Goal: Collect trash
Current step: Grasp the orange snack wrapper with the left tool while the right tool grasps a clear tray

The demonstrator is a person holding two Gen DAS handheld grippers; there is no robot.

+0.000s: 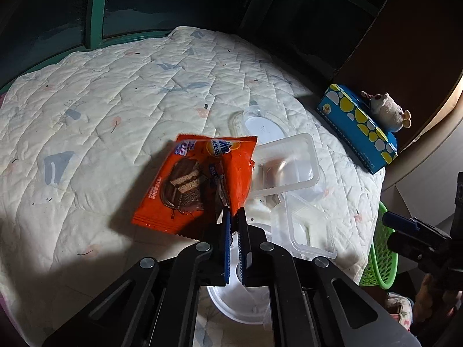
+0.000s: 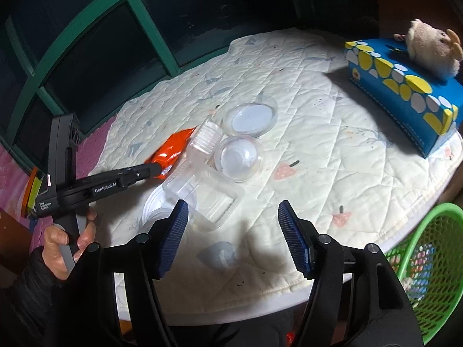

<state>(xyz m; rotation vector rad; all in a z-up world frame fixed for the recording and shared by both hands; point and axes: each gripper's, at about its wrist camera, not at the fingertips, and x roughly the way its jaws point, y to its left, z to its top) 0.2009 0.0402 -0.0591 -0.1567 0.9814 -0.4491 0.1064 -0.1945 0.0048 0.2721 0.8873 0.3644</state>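
My left gripper (image 1: pixel 233 212) is shut on the edge of an orange wafer snack wrapper (image 1: pixel 185 185) and holds it just above the quilted table. The wrapper also shows in the right wrist view (image 2: pixel 172 149), at the tip of the left gripper (image 2: pixel 156 170). Clear plastic trays (image 1: pixel 286 162) and round clear lids (image 2: pixel 240 157) lie clustered beside it. My right gripper (image 2: pixel 233 217) is open and empty, above the quilt just short of a clear tray (image 2: pixel 208 193). A green mesh basket (image 2: pixel 428 257) stands at the table's right edge.
A blue tissue box with yellow and white spots (image 2: pixel 405 89) lies at the back right with a small plush toy (image 2: pixel 431 49) on it. A green-framed window (image 2: pixel 139 14) runs behind the table. The quilt (image 1: pixel 86 115) covers the table.
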